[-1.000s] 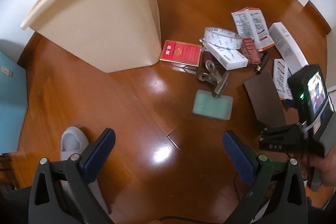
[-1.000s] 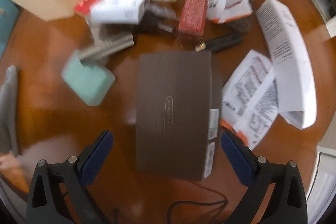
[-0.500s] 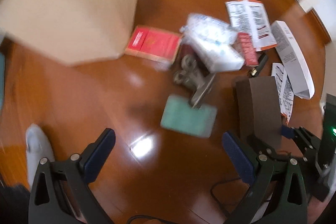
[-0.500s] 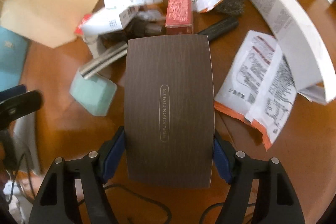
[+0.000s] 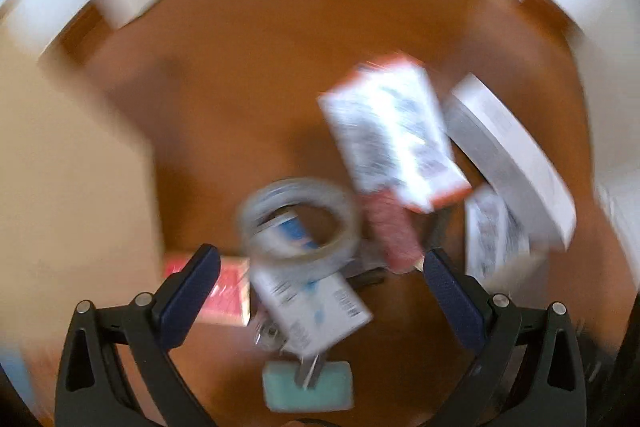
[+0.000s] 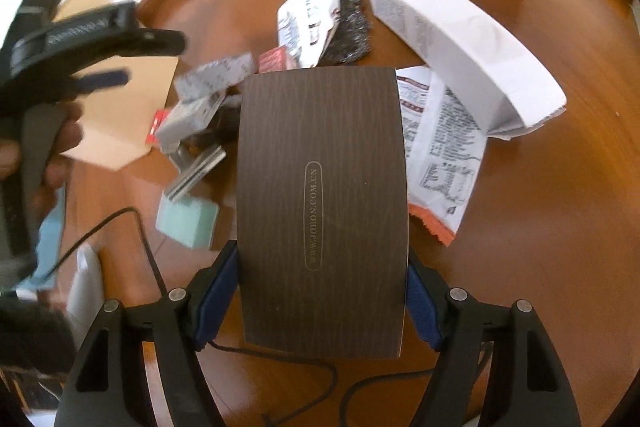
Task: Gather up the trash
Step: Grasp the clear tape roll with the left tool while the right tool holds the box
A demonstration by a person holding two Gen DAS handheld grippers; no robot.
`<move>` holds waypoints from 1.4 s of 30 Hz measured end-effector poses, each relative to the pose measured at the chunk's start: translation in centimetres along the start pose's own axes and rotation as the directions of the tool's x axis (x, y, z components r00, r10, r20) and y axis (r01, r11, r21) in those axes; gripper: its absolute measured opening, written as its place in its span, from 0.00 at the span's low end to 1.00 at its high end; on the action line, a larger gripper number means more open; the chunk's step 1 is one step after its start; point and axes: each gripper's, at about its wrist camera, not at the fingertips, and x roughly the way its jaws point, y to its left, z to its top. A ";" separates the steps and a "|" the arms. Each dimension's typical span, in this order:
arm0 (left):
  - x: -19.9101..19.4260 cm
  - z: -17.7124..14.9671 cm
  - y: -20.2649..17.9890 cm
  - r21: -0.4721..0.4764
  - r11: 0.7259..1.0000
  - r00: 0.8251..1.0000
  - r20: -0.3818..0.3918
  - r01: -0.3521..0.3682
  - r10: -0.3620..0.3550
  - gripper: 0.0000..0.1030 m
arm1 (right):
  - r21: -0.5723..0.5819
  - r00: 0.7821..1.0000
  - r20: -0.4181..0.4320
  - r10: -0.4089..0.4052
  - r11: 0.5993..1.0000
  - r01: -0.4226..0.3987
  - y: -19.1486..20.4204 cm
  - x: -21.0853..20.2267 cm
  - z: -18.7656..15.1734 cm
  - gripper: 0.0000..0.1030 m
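My right gripper (image 6: 322, 291) is shut on a dark brown wood-grain box (image 6: 322, 203), lifted above the wooden floor. My left gripper (image 5: 320, 283) is open and empty, low over the trash pile; its view is blurred. Between its fingers lie a tape ring (image 5: 298, 223) and a small white carton (image 5: 316, 311). A red cigarette pack (image 5: 226, 291) lies by the left finger. The left gripper also shows in the right wrist view (image 6: 102, 77), at the upper left above the pile.
A beige bin (image 5: 68, 187) stands left of the pile, also in the right wrist view (image 6: 120, 119). A long white box (image 6: 460, 43), torn printed packets (image 6: 440, 147), steel wool (image 6: 352, 31), a green sponge (image 6: 188, 223) and a metal clip (image 6: 196, 171) lie on the floor. Cables trail below.
My right gripper closed on the brown box and lifted it. My left gripper swept forward and down over the pile, near the tape ring and white carton.
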 end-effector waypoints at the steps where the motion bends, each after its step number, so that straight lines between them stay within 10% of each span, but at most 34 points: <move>1: 0.8 0.4 -1.0 0.093 0.995 0.999 -0.039 0.031 -0.028 0.96 | 0.024 1.000 0.001 0.009 1.000 -0.009 -0.4 -0.1 0.1 0.74; 4: 3.4 1.3 -2.3 0.262 0.963 0.989 -0.145 0.067 -0.030 0.63 | 0.070 1.000 0.001 0.011 0.997 -0.011 -1.1 -0.3 -0.1 0.75; 12: 7.0 2.1 -0.8 0.238 0.963 0.955 -0.290 0.129 -0.056 0.57 | 0.127 0.999 0.044 0.001 0.992 -0.007 -2.9 -1.0 0.1 0.75; 14: 7.4 2.3 -0.4 0.222 0.966 0.958 -0.280 0.133 -0.067 0.28 | 0.137 0.999 0.046 -0.001 0.991 -0.005 -3.0 -1.0 0.0 0.75; 17: 7.4 2.8 0.6 0.177 0.970 0.956 -0.268 0.168 -0.117 0.12 | 0.141 0.999 0.044 0.003 0.990 -0.009 -2.9 -1.0 -0.1 0.75; 28: -3.1 1.0 2.1 0.108 0.985 0.991 0.010 0.135 -0.137 0.11 | 0.125 0.998 0.068 -0.001 0.992 -0.008 -2.2 -1.8 0.7 0.75; 35: -17.7 1.3 6.6 -0.024 0.971 0.941 0.250 0.240 -0.226 0.11 | 0.057 0.996 0.085 -0.021 0.998 0.016 0.4 -5.5 2.3 0.75; 42: -23.3 2.0 9.5 -0.065 0.942 0.901 0.319 0.329 -0.293 0.11 | 0.006 0.991 0.124 -0.042 0.999 0.041 3.8 -11.0 3.7 0.75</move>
